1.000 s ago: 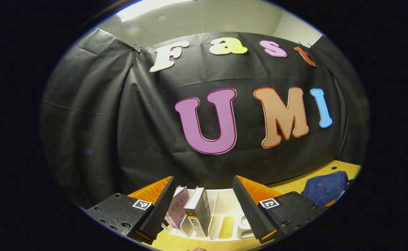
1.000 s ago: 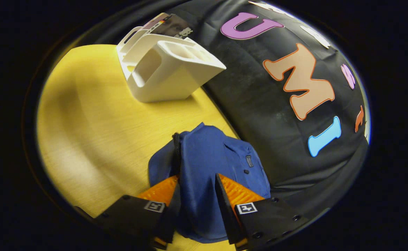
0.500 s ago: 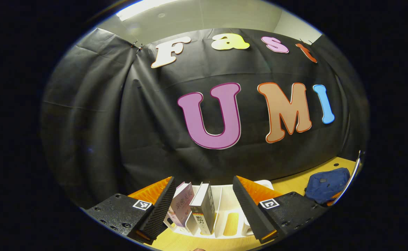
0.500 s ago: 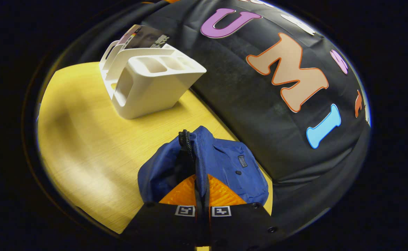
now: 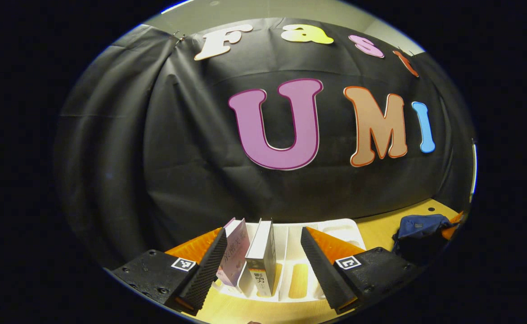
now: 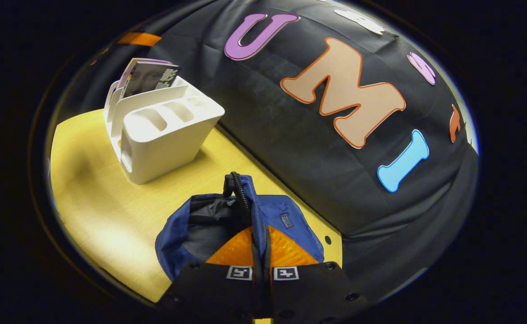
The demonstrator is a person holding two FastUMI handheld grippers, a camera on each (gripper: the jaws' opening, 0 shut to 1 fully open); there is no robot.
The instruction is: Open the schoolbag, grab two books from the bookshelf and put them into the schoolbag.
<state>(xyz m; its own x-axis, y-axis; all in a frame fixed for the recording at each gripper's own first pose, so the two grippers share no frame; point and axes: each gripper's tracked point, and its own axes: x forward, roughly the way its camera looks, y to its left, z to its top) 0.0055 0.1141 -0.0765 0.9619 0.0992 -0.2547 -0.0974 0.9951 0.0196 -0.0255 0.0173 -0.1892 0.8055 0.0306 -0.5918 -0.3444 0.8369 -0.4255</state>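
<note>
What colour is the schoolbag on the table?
Blue fabric schoolbag with a dark grey lining, best seen in the right gripper view.

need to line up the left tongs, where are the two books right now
In the left gripper view, both books stand in the white bookshelf, between the open left tongs.

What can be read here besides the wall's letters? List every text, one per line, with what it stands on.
On the pink book, cover: printed characters, too blurred to read.
On the grey book, spine: characters, too small to read.
On the schoolbag, small sewn patch: too small to read.
On the left gripper and right gripper, square tags: coded patterns, no words.
</note>
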